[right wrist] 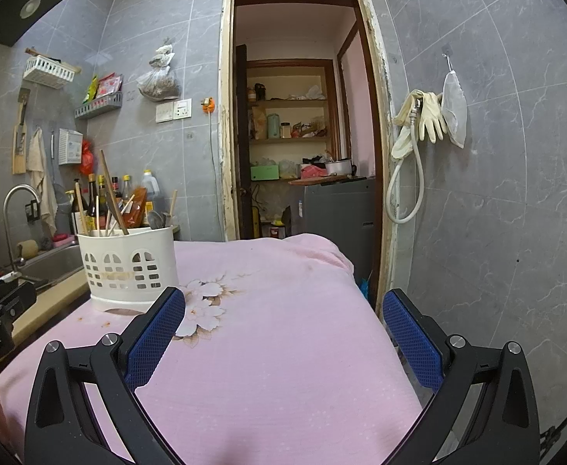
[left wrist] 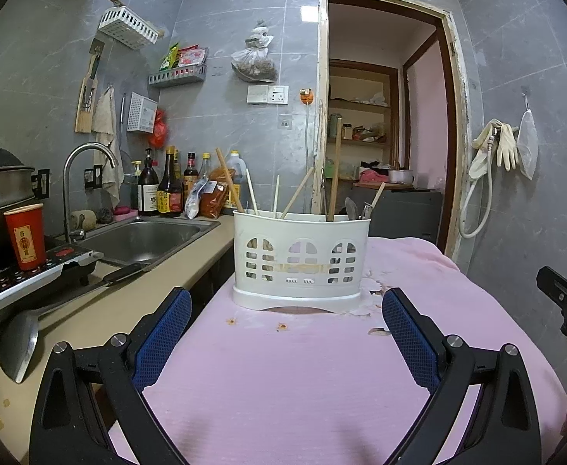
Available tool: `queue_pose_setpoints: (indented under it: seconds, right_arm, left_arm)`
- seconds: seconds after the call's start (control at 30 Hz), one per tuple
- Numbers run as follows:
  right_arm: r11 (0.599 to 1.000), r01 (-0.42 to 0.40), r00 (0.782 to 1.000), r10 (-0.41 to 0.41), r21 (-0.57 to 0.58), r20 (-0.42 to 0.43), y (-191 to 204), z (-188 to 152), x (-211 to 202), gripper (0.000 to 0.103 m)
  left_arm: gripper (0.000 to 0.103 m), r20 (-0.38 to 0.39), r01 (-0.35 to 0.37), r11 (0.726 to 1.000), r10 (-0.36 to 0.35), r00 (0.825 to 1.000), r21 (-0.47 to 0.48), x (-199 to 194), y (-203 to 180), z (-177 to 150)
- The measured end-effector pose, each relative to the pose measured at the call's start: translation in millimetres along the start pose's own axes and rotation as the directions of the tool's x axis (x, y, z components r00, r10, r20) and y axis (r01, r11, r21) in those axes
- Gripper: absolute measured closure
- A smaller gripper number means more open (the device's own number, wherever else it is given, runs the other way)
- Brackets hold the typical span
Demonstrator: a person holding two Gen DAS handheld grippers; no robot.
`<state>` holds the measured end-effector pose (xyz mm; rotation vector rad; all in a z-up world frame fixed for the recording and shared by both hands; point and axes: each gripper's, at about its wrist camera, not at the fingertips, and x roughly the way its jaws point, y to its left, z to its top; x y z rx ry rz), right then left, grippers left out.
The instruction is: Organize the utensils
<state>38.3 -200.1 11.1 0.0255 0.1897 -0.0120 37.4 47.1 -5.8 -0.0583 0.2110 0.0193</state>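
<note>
A white plastic utensil holder [left wrist: 300,261] stands on a pink cloth-covered table [left wrist: 283,379]. It holds several chopsticks [left wrist: 298,193], wooden sticks and a metal spoon [left wrist: 352,207]. My left gripper [left wrist: 286,331] is open and empty, just in front of the holder. In the right wrist view the holder [right wrist: 128,267] stands at the left, beyond the left finger. My right gripper [right wrist: 283,333] is open and empty above the cloth [right wrist: 283,348]. The right gripper's tip shows at the right edge of the left wrist view [left wrist: 566,302].
A counter [left wrist: 128,302] at the left carries a steel sink [left wrist: 143,238], a tap [left wrist: 85,182], sauce bottles [left wrist: 169,190], a red cup [left wrist: 25,236], an induction hob [left wrist: 31,275] and a metal spatula [left wrist: 19,345]. An open doorway [left wrist: 384,116] lies behind the table. Gloves [right wrist: 426,120] hang at right.
</note>
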Motion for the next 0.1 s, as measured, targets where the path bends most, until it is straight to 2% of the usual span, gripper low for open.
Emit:
queue_pose_setpoints:
  seconds: [0.1]
  right_arm:
    - [1.000,-0.001,1.000,0.001,0.001,-0.001,0.4,-0.1,0.8,0.000]
  left_arm:
    - [0.006,-0.002,0.003,1.000,-0.003,1.000,0.003,0.4,0.1,-0.1]
